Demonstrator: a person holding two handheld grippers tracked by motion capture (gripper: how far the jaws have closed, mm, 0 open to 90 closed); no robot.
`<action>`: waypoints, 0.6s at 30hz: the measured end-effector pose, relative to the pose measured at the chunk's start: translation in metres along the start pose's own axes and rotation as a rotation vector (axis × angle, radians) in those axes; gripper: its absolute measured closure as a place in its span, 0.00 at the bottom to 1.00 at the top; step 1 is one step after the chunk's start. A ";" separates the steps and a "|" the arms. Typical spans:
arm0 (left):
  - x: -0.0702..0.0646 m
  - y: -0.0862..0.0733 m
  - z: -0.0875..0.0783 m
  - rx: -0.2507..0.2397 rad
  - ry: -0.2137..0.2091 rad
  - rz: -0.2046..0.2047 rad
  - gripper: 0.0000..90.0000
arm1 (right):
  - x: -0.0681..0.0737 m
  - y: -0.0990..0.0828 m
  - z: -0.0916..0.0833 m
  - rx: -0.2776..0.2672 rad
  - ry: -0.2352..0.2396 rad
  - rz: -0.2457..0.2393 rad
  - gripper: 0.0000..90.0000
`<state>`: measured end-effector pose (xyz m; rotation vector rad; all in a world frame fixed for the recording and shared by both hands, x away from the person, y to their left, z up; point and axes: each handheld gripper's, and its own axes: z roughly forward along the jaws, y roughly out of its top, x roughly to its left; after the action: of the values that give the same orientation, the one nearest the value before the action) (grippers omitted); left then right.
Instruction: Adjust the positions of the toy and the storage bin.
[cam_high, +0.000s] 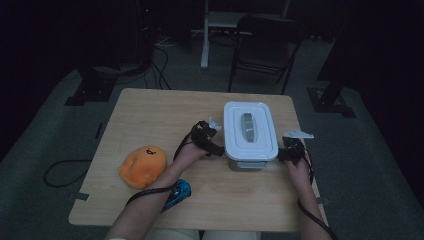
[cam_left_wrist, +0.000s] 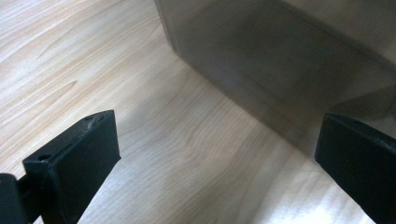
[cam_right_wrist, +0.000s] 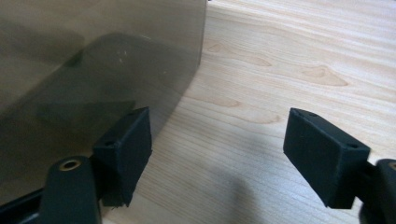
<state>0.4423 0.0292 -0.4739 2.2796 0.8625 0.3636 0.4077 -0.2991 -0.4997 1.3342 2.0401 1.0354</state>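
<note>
The storage container (cam_high: 250, 132) sits on the right half of the wooden table (cam_high: 150, 110), its long axis running from the person's near edge away toward the far edge. It's a rounded rectangle with a white lid (cam_high: 235, 125) pressed flat on top and a grey handle (cam_high: 247, 126) recessed in the middle, lined up along that same long axis. Below the lid, the walls are smoky, translucent plastic, smooth and faintly reflective (cam_left_wrist: 280, 60).

The left gripper (cam_high: 216, 148) comes in at the container's near left side, jaws spread wide, one black pad over bare wood and the other just in front of the dark wall; whether that pad touches it I can't tell. The right gripper (cam_high: 286, 154) is at the near right corner, jaws also wide apart, nothing clamped, its inner pad just beside the tinted wall (cam_right_wrist: 93, 70).

The table shows pale, wavy wood grain (cam_right_wrist: 289, 70). Well apart to the left lies an orange plush toy (cam_high: 142, 166), round and soft, with a blue toy car (cam_high: 178, 193) near the front edge.
</note>
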 end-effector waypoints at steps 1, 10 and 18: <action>0.002 0.000 0.001 -0.005 0.004 -0.005 0.01 | -0.001 0.000 0.000 0.005 -0.006 -0.009 0.19; 0.010 0.010 0.002 0.004 0.024 0.005 0.01 | -0.011 0.007 -0.003 -0.004 0.006 -0.011 0.20; 0.003 0.015 -0.001 0.047 0.048 0.036 0.01 | -0.005 0.013 0.008 -0.006 0.021 0.011 0.29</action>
<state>0.4519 0.0231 -0.4629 2.3408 0.8632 0.4205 0.4229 -0.2983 -0.4939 1.3380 2.0453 1.0642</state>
